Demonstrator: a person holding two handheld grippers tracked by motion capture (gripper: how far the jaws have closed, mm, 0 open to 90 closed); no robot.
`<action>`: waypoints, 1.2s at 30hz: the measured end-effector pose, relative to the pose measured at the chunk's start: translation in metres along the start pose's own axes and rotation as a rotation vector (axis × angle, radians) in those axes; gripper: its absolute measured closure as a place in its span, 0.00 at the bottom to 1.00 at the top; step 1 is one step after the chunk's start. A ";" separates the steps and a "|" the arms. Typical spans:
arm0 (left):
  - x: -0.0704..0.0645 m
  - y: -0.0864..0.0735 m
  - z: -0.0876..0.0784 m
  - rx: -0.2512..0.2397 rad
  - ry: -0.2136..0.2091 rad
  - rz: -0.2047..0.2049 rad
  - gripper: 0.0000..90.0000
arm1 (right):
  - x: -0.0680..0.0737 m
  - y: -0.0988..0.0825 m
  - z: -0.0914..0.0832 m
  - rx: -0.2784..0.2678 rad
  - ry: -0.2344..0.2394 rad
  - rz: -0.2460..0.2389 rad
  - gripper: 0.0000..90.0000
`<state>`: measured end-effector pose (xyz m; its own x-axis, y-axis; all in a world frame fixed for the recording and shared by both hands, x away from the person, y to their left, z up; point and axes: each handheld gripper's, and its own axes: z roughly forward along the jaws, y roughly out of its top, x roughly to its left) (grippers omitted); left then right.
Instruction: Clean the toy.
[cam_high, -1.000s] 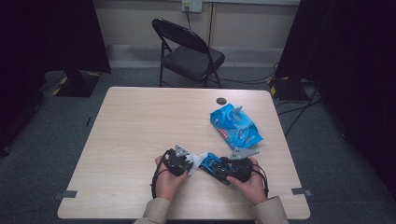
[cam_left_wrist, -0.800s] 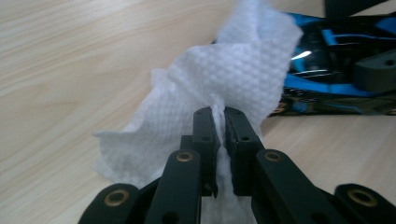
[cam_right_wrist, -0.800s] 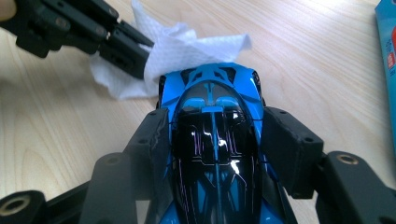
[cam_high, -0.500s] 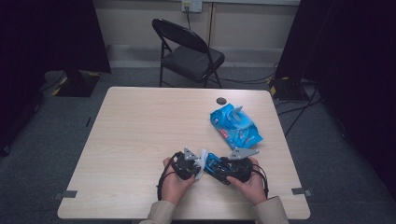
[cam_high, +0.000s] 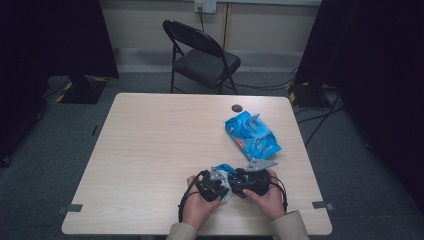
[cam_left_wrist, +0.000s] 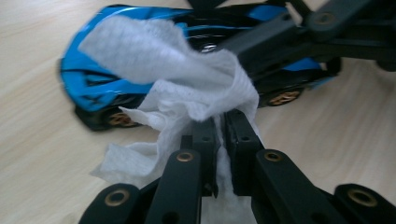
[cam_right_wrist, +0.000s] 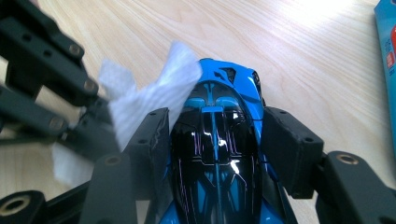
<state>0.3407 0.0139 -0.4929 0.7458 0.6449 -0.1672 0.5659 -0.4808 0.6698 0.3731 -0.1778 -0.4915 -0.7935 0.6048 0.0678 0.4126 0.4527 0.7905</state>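
Light wooden table (cam_high: 150, 150), right hand-held gripper (cam_right_wrist: 217, 140) clamping blue toy car (cam_right_wrist: 219, 154), left hand-held gripper (cam_left_wrist: 222, 135) pinching white wipe (cam_left_wrist: 187, 88) against it

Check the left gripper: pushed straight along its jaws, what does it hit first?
Likely the blue and black toy car: the left gripper, shut on the white wipe, points at its side, the wipe leading. Depth is unclear.

no legible text, wipes pack (cam_high: 251, 136) print too small
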 end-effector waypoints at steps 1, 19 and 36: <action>-0.002 0.001 0.001 0.001 0.002 0.007 0.94 | 0.000 0.000 0.000 0.000 -0.001 0.001 0.48; -0.026 0.004 0.009 0.011 -0.068 0.046 0.94 | 0.000 0.000 0.000 0.000 0.004 -0.002 0.48; -0.038 0.000 0.001 -0.022 -0.141 0.090 0.93 | 0.000 -0.001 -0.001 0.001 -0.001 -0.005 0.48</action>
<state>0.3127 -0.0108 -0.4871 0.8359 0.5092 -0.2050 0.4881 -0.5187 0.7020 0.3722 -0.1787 -0.4914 -0.7949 0.6034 0.0636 0.4094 0.4561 0.7901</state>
